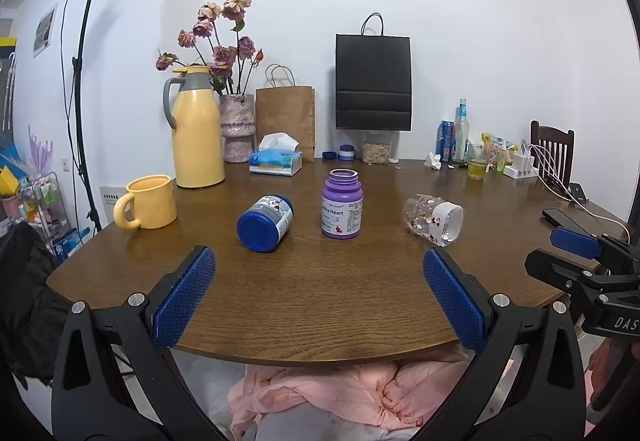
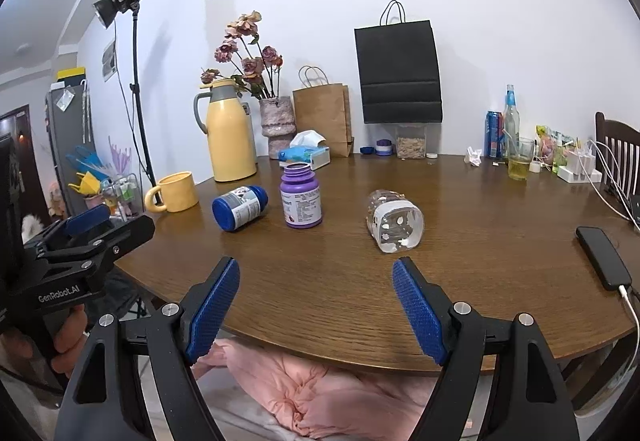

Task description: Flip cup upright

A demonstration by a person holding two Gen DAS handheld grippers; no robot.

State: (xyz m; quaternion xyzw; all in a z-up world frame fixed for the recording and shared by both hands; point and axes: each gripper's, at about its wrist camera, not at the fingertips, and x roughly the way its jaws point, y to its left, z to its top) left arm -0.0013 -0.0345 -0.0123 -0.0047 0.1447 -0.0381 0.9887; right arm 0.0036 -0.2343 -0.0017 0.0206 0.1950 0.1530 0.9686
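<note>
A clear glass cup [image 1: 433, 218] [image 2: 394, 220] with small red and white prints lies on its side on the brown wooden table [image 1: 320, 293] [image 2: 340, 281], its mouth facing the near edge. My left gripper [image 1: 319, 265] hovers open over the near edge, left of the cup, with nothing between its blue pads. My right gripper [image 2: 316, 277] is also open and empty, short of the cup and slightly left of it. Each gripper shows at the side of the other's view.
A blue-capped jar [image 1: 265, 222] [image 2: 239, 207] lies on its side beside an upright purple bottle [image 1: 342, 203] [image 2: 300, 195]. A yellow mug [image 1: 147, 202] [image 2: 173, 192] and yellow jug [image 1: 196, 127] stand left. Bags, vase, tissue box and bottles line the back. A phone [image 2: 604, 257] lies right.
</note>
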